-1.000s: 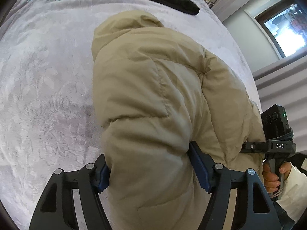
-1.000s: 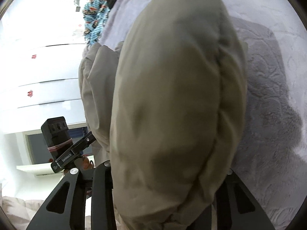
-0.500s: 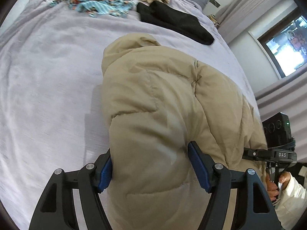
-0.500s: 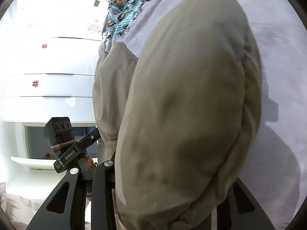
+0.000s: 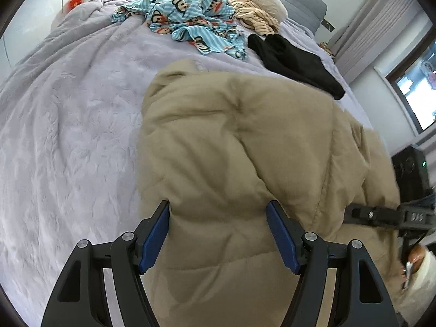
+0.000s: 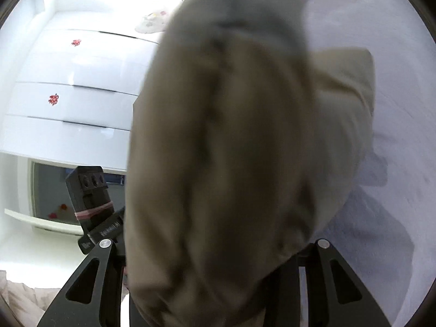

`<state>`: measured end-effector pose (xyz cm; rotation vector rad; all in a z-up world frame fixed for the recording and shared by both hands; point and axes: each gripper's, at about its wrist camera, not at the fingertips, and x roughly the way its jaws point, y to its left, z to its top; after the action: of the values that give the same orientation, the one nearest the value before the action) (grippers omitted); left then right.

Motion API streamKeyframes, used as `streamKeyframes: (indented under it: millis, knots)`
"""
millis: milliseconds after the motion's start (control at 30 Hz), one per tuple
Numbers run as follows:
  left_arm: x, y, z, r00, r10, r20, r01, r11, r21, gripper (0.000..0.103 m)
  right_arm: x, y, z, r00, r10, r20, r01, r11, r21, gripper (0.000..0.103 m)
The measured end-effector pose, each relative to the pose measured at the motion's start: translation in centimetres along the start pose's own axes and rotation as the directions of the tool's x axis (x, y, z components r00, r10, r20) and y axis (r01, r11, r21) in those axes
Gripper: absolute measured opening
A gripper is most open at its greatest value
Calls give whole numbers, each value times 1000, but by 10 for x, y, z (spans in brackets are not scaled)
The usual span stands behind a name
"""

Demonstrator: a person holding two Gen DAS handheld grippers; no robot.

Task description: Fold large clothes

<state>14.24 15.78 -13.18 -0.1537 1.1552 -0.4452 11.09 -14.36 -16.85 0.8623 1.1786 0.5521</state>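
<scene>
A bulky tan puffer jacket [image 5: 245, 141] lies bunched on the lavender bedspread [image 5: 68, 136], its far end resting on the bed. My left gripper [image 5: 218, 218] is shut on the jacket's near edge, both blue pads [image 5: 155, 234] pressing into the padding. In the right wrist view the same jacket [image 6: 231, 150] fills the middle, blurred, and bulges up between the arms of my right gripper [image 6: 218, 259]. That gripper holds the fabric, which hides its pads. It also shows at the left wrist view's right edge as the right gripper [image 5: 381, 215], against the jacket's side.
At the head of the bed lie a blue monkey-print garment [image 5: 190, 19], a beige knit garment [image 5: 256, 5] and a black garment [image 5: 294, 62]. A window [image 5: 417, 92] is at the right. White wardrobe doors [image 6: 68, 87] stand beyond the bed. A person's hand [image 5: 417, 256] holds the right handle.
Both grippers have pulled back across the bed with the jacket held in them. The head of the bed and the clothes on it have come into the left wrist view.
</scene>
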Motion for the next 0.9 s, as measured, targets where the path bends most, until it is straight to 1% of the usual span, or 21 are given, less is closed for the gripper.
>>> streamKeyframes:
  millis: [67, 200, 267, 333, 400, 433, 467, 500, 533, 567, 633, 667, 700, 733, 767, 800, 833, 900]
  knots:
    - [12, -6, 3, 1000, -5, -3, 5, 1000, 1, 72, 3, -7, 7, 999, -33, -12, 33, 999, 1, 41]
    - [20, -25, -1, 1000, -16, -5, 16, 999, 36, 72, -2, -41, 9, 991, -129, -44, 132, 988, 75, 41]
    - [25, -41, -3, 1000, -10, -2, 10, 998, 64, 72, -6, -58, 8, 982, -182, -41, 186, 977, 103, 41]
    - [33, -55, -3, 1000, 8, -2, -8, 996, 87, 72, -12, -76, 6, 972, -233, -23, 234, 967, 103, 41]
    - [41, -68, -3, 1000, 27, -3, -27, 993, 113, 72, -14, -89, 10, 969, -246, -18, 247, 963, 113, 45]
    - [42, -72, -3, 999, 40, -4, -39, 991, 127, 72, -17, -100, 10, 968, -249, -16, 249, 958, 141, 49]
    - [43, -76, -2, 998, 60, -5, -59, 988, 145, 72, -23, -102, 5, 967, -255, -16, 254, 953, 163, 54]
    - [42, -78, -1, 998, 65, -5, -63, 986, 153, 72, -30, -106, 3, 964, -266, -12, 263, 946, 188, 55]
    - [35, -76, 2, 999, 44, 1, -43, 989, 145, 72, -39, -105, 1, 960, -281, -4, 276, 939, 205, 55]
    - [28, -73, 6, 1000, 23, 10, -24, 991, 133, 72, -40, -102, -6, 956, -293, 2, 287, 935, 207, 55]
    - [13, -64, 16, 999, 5, 47, -10, 994, 113, 72, -53, -88, -10, 944, -328, 19, 319, 927, 195, 55]
    - [4, -58, 26, 997, 14, 78, -22, 994, 110, 72, -47, -62, -14, 936, -351, 29, 340, 923, 180, 54]
    - [0, -53, 34, 995, 26, 97, -36, 994, 106, 72, -50, -44, -18, 917, -395, 47, 385, 911, 150, 52]
    - [-3, -46, 45, 992, 44, 114, -55, 993, 99, 72, -58, -28, -23, 889, -453, 70, 445, 889, 104, 42]
    - [-2, -39, 53, 991, 62, 122, -73, 993, 90, 72, -65, -24, -25, 877, -473, 81, 468, 880, 77, 36]
    - [1, -33, 62, 989, 79, 126, -89, 993, 79, 72, -70, -11, -30, 870, -482, 100, 480, 876, 47, 34]
    - [8, -27, 70, 988, 92, 122, -101, 992, 71, 72, -73, 1, -37, 871, -478, 117, 479, 878, 22, 30]
    - [25, -22, 77, 989, 111, 95, -117, 991, 63, 72, -74, 22, -50, 868, -477, 140, 483, 875, -18, 28]
